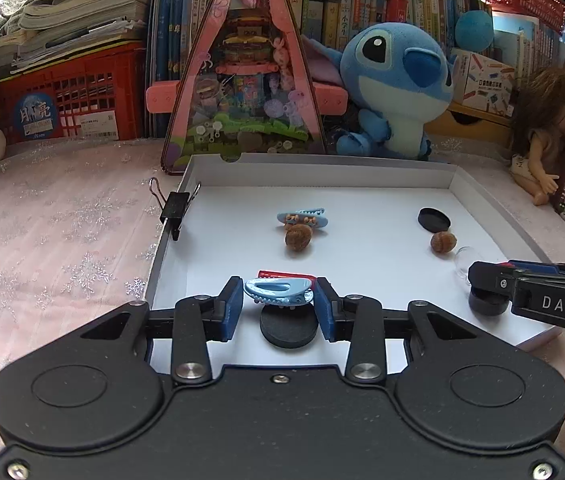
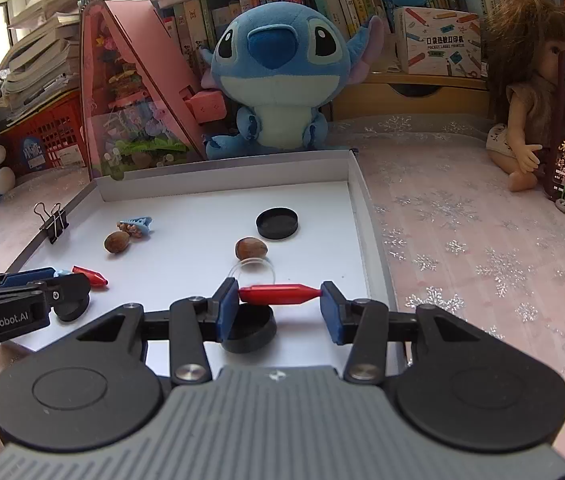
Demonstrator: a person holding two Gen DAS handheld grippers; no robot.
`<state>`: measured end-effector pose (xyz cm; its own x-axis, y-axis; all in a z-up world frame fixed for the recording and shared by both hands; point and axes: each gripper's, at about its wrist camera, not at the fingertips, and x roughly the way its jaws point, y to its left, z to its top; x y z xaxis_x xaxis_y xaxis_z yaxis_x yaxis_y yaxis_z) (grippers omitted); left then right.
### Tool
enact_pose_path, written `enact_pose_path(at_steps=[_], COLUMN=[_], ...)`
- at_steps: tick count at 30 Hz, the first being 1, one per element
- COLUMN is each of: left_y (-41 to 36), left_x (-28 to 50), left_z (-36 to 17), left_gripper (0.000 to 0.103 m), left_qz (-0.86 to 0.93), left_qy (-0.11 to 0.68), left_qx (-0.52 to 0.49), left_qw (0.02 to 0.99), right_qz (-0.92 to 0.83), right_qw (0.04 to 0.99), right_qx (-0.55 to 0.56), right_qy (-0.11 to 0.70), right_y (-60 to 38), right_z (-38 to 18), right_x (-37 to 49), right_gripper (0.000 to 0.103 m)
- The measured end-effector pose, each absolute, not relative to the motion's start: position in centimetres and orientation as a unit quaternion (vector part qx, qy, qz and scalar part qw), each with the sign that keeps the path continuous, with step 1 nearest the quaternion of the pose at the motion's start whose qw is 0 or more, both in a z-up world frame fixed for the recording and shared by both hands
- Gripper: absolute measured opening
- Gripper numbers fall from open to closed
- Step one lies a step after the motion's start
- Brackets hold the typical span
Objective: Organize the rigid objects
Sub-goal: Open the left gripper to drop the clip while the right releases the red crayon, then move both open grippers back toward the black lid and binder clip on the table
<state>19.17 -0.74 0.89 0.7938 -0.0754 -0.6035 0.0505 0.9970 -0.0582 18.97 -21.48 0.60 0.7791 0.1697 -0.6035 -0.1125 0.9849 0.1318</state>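
Two grippers work over a shallow white tray [image 1: 362, 268], each with something clamped crosswise between its blue pads. At lower centre of the left wrist view, the left gripper [image 1: 279, 306] holds a pale blue hair clip [image 1: 276, 290] by its two ends; the clip's long axis runs left to right across the frame, its toothed edge faces down, and it is a glossy, rounded teardrop shape with a slot along its middle. It hangs above a black disc [image 1: 288, 330] on the tray floor, and the tip of a red piece [image 1: 266, 273] shows just behind it. At lower centre of the right wrist view, the right gripper [image 2: 280, 306] grips a red spindle-shaped piece [image 2: 278, 294] end to end; its long axis is also level across the frame, the thicker body toward the left pad and the narrowed tip touching the right pad. Below it sits a black cap [image 2: 250, 330], and a clear round lid [image 2: 252, 270] lies just behind. Farther up the tray lie a second blue clip [image 1: 302, 218], two brown nuts [image 1: 298, 238] [image 1: 442, 242] and another black cap [image 1: 434, 219], well apart from the grippers. A black binder clip [image 1: 174, 210] is clamped on the tray's left wall.
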Motion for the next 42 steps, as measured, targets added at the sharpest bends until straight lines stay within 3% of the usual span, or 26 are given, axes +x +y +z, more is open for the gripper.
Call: enact_pose_path(at_steps=[6,7,10,25,42], left_y=[-0.9,-1.0,-1.2,-2.0,-1.5], left_x=[19.3,19.2,18.7,15.4,9.3], left_z=[1.0,1.0,1.4,3.4,4.2], left_gripper=[0.037,0.038,0.052,0.075,0.078], left_qz=[-0.032,-0.035,-0.044,-0.072,-0.116], left_qy=[0.317,0.317,0.310,0.282,0.269], left_qx=[-0.018,-0.019,-0.014,0.004,-0.002], left_qw=[0.948,0.948,0.950,0.957,0.956], right_qz=[0.075,0.075,0.078,0.086,0.115], right_qw=[0.943,0.943,0.943,0.951,0.959], right_qx=[0.044,0.046,0.052,0.051,0.037], right_qy=[0.322,0.322,0.319,0.293,0.256], right_y=[-21.2,-21.3,-21.5,-22.2,-22.7], right_z=[0.5,0.5,0.8,2.2,3.2], right_x=[19.2,19.2,19.0,16.5,10.7], right_gripper=[0.056,0.063,0.068,0.082,0.088])
